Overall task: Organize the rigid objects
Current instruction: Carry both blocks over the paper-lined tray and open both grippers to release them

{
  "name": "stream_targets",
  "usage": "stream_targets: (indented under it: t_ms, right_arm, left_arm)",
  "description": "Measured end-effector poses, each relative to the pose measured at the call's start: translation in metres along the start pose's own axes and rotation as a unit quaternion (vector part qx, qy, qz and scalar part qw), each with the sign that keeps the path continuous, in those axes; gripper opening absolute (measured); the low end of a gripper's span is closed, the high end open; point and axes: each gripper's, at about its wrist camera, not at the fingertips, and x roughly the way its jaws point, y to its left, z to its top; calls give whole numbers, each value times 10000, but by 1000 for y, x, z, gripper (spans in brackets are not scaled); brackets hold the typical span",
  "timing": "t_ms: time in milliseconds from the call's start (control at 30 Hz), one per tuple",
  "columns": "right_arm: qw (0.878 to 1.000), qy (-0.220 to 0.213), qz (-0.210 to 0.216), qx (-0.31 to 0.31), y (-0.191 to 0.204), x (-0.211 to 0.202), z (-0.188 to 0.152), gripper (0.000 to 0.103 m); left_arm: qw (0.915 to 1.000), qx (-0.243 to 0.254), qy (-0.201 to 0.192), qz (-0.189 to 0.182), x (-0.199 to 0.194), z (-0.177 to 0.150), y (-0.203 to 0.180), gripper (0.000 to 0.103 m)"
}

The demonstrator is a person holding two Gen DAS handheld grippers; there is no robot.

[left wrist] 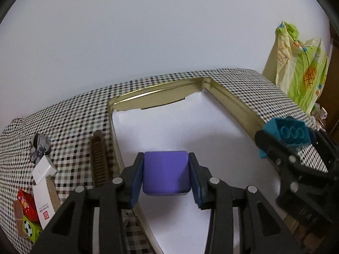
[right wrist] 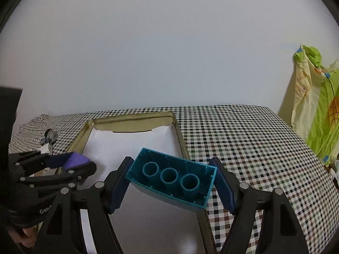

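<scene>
- Purple block [left wrist: 165, 172] sits clamped between the blue pads of the left gripper [left wrist: 166, 174], held over the white paper lining of the gold tin tray [left wrist: 229, 100], left wrist view
- Checked tablecloth [left wrist: 74, 116] runs under the tray; a brown comb [left wrist: 99, 160] lies just beside its left wall, with a white box [left wrist: 43, 199] and small coloured blocks further left
- Right gripper [left wrist: 294, 135] comes in at the right edge, pinching a teal brick [left wrist: 293, 132] above the tray's right rim
- Right wrist view now: teal brick [right wrist: 172, 177], hollow side with three tubes facing the camera, is gripped end to end by the right gripper [right wrist: 171, 182], tilted over the tray's [right wrist: 131, 124] right wall
- Left gripper [right wrist: 72, 163] shows at the left, pads closed on the purple block [right wrist: 77, 159] over the tray's left side
</scene>
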Motion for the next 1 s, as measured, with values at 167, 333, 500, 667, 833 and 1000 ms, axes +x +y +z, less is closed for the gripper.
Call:
stream_targets:
  t_ms: [167,333,500,667,833,1000]
  right_arm:
    - [9999,2,31,-104,0,0,-3,75]
    - [9999,-10,101,-28,-2,2,-1,75]
    - [9999,-126,93,27,-4,-1,-2,78]
    - [9997,-232,5,100,-8,-4,-3,81]
    - [9957,-777,156,474,-20,-22,-2,84]
    - [9913,-1179,-270,521,-23,-33,-3,85]
  left_arm:
    - [9998,131,16,147,-1,-3,-4,39]
    - [9998,114,75,174,3,-4,-3,39]
    - [9983,303,-166,472,-3,-6,-9,57]
    - [9978,127,-378,522,-11,-4,-5,78]
    - [9925,-324,-1074,477,-39,-3,16,103]
    - [9862,-596,-1294,843,-45,-9,38,103]
